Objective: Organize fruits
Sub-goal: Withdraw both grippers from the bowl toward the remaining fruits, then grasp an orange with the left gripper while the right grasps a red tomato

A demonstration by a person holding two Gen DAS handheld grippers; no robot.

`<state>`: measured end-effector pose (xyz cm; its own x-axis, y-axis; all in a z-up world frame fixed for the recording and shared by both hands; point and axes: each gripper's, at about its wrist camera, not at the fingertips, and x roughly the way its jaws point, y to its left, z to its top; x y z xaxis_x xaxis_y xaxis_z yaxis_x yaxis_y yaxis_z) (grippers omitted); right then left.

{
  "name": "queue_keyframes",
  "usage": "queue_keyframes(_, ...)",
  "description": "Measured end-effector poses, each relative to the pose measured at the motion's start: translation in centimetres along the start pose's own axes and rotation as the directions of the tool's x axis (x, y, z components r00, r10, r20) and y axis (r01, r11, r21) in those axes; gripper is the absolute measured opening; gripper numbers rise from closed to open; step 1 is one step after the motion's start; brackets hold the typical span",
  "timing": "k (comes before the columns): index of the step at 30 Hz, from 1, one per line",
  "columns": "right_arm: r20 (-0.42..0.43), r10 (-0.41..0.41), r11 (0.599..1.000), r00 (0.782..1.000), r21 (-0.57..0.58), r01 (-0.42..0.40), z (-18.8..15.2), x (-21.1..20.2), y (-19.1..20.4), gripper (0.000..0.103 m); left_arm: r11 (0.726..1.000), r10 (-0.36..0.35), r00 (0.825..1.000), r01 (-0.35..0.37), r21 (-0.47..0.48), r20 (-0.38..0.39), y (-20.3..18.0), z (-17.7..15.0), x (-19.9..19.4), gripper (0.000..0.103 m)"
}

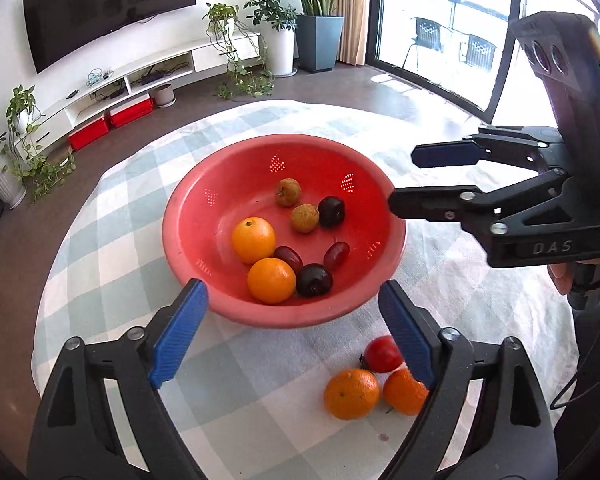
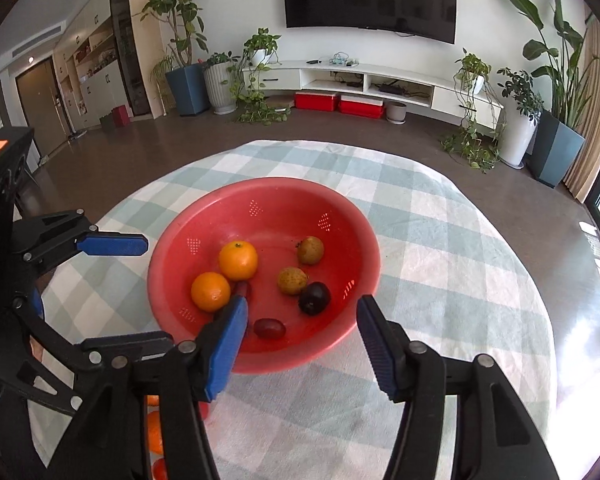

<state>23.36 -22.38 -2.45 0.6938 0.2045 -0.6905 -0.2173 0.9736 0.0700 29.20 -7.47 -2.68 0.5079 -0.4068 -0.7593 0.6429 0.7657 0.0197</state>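
Left wrist: both tools [image 1: 293, 304] [image 1: 400, 180] gape empty over round perforated plastic bowl [image 1: 188, 236]

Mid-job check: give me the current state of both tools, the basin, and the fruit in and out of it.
Left tool: open, empty, near the basin's front rim.
Right tool: open, empty, over the basin's rim.
Red basin: upright on the checked cloth, holding fruit.
Oranges in basin: two, loose, side by side.
Fruit outside: two oranges and a red fruit, clustered on the cloth.

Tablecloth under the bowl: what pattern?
Pale green-and-white check tablecloth, clearest in the right wrist view.
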Motion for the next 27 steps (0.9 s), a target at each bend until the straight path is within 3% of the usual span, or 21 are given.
queue_keyframes(5, 0.027, 0.056, 0.997, 0.998, 0.051, -0.057, -3.9, -2.9, 0.8, 0.067, 0.999, -0.033, 0.999, 0.033, 0.030, -0.008, -0.2, -2.9, -1.4, 0.092)
queue_keyframes(13, -0.005, 0.116, 0.992, 0.993, 0.047, -0.115, -9.1, -4.5, 3.2, 0.067, 0.985, -0.103, 0.990, 0.115, 0.130, -0.098, -1.0, -7.4, -0.8, 0.092)
queue_keyframes(19, -0.043, 0.125, 0.992, 0.991, -0.015, -0.125, -10.7, -3.9, 5.4, 0.067, 0.959, -0.121, 0.983, 0.152, 0.239, -0.138, -2.5, -7.7, 0.4, 0.092)
queue_keyframes(27, -0.080, 0.144, 0.989, 0.986, -0.034, -0.147, -11.6, -2.6, 6.1, 0.067, 0.940, -0.193, 0.969, 0.228, 0.254, -0.154, -1.5, -6.8, 0.9, 0.092)
